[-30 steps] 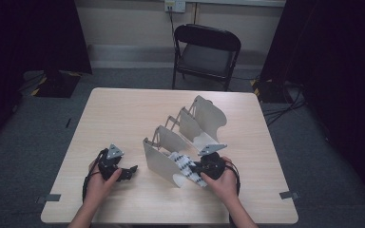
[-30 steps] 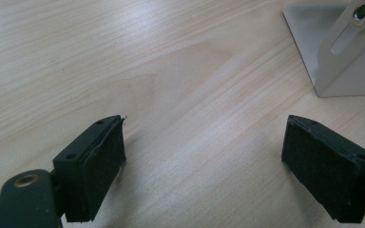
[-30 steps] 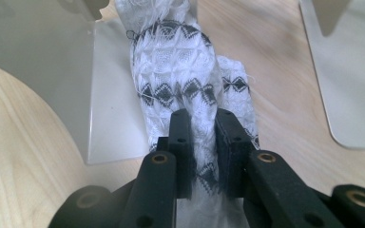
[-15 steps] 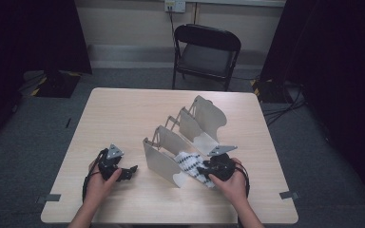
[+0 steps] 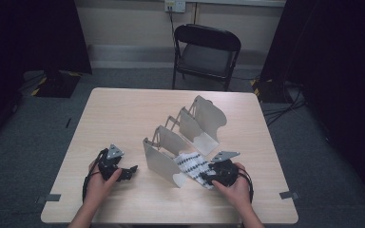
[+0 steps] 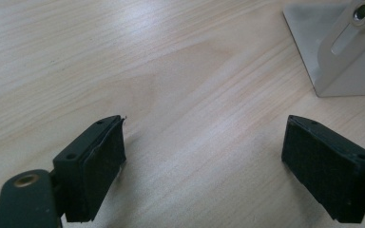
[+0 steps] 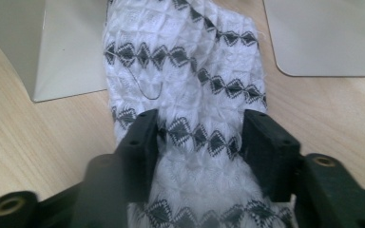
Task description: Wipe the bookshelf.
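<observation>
- The right gripper (image 5: pixel 208 175) sits at about 5 o'clock on the surface (image 5: pixel 123 114), its fingers (image 7: pixel 140 142) pointing toward the folded cloth (image 5: pixel 192 167). They have just been opening, from nearly closed a second ago to a middling gap, and the cloth lies between them without being pinched.
- In the right gripper view the fingers straddle the cloth (image 7: pixel 185 95), a white knit with rows of black diamonds, and daylight shows between each pad and the fabric (so this reads as a release, not a grip).
- The cloth itself lies flat on the surface in the nearest slot of the metal divider rack (image 5: pixel 180 137), between its front plate and the next one, with its near end sticking out toward the person at roughly 5 o'clock.
- Compared with a second ago, the right hand has slid slightly toward the near edge, away from the rack, while the cloth stays in the slot. My reading: the cloth has just been set down there, and the placing step looks finished or close to it.
- The left gripper (image 5: pixel 123 172) rests at about 7 o'clock and has not moved over that second. Its fingers (image 6: pixel 95 166) stand wide with nothing between them, just bare wood, and a corner of the rack (image 6: pixel 342 47) shows at 1 o'clock in its own view.
- The likely next need is to draw the right gripper clear without dragging the loose cloth end back out; a stray thread loop on the fabric could snag.
</observation>
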The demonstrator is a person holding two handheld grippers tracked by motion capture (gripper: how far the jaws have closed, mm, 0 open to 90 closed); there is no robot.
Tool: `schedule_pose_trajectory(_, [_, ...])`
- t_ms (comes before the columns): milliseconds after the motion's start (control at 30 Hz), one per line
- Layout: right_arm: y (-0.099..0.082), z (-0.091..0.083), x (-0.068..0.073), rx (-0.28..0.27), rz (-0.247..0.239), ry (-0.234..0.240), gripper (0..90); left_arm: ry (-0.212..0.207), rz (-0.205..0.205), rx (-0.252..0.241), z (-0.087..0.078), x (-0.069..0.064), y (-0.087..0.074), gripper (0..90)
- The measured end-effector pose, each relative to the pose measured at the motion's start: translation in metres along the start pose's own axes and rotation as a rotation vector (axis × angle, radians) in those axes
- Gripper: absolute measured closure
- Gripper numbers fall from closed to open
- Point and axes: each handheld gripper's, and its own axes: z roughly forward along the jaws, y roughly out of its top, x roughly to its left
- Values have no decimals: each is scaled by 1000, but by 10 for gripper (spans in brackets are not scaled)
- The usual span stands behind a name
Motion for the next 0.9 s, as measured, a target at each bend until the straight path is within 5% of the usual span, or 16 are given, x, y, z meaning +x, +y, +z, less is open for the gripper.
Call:
schedule_pose_trajectory(133, [1, 0, 0, 11, 5, 4, 684, 1, 1, 0, 0, 0, 0, 141])
schedule_pose_trajectory(267, [2, 0, -3, 8, 68, 1, 782, 0, 0, 0, 0, 0, 0, 141])
schedule_pose_trajectory(467, [9, -7, -10, -7, 124, -34, 807, 0, 0, 0, 0, 0, 0, 141])
schedule_pose_trajectory(767, [38, -27, -16, -74, 122, -71, 809, 0, 0, 0, 0, 0, 0, 140])
schedule_pose_trajectory(900, [60, -37, -13, -110, 79, -66, 808, 1, 0, 0, 0, 0, 0, 140])
